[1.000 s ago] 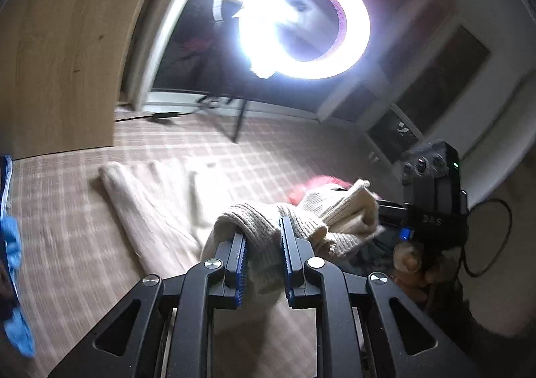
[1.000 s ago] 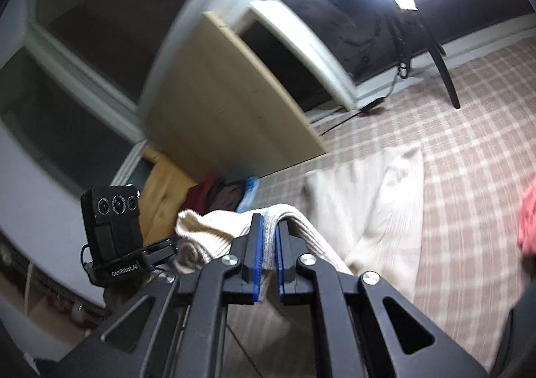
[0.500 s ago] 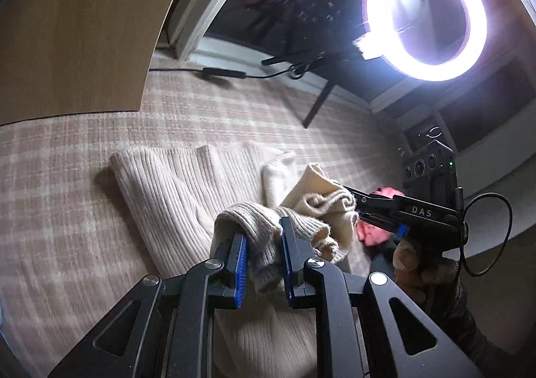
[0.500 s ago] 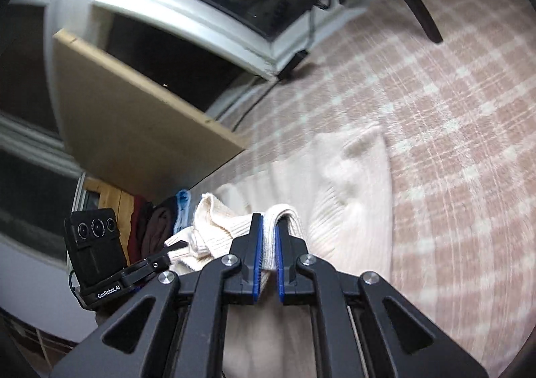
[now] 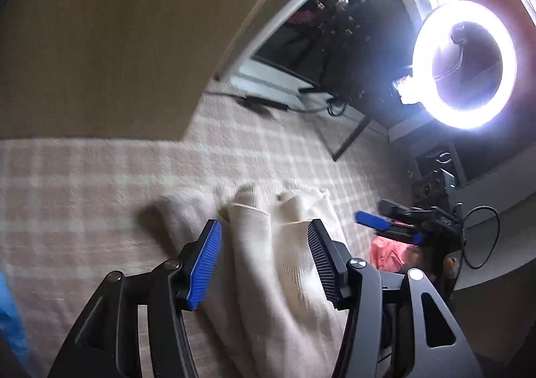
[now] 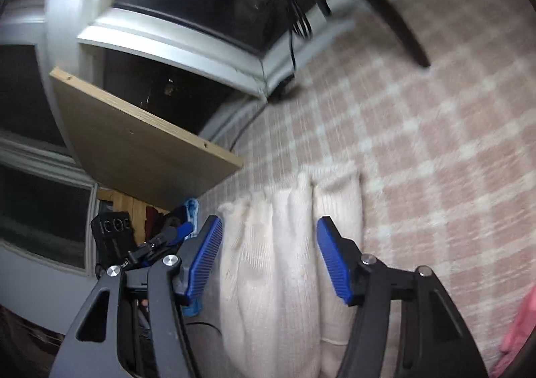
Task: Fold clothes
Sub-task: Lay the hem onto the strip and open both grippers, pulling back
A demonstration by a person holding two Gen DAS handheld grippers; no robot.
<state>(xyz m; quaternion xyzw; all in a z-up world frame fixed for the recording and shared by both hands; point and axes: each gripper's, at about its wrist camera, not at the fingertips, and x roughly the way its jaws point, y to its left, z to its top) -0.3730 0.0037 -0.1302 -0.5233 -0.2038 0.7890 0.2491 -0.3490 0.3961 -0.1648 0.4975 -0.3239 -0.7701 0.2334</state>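
The left wrist view alone shows the ring light [image 5: 464,64], upper right, and a pink garment [image 5: 388,252]. Both the left gripper [image 5: 264,252] and the right gripper [image 6: 269,249] tilt downward, jaws just opened, clear of the cream sweater [image 6: 278,260] lying folded on the checked blanket [image 6: 435,143] at frame centre. The sweater's near end is cut off.

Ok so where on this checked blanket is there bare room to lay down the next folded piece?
Bare checked blanket lies right of the cream sweater, up to the dark stand leg, and left of it below the wooden board. It is crowded by the pink garment and around both grippers.
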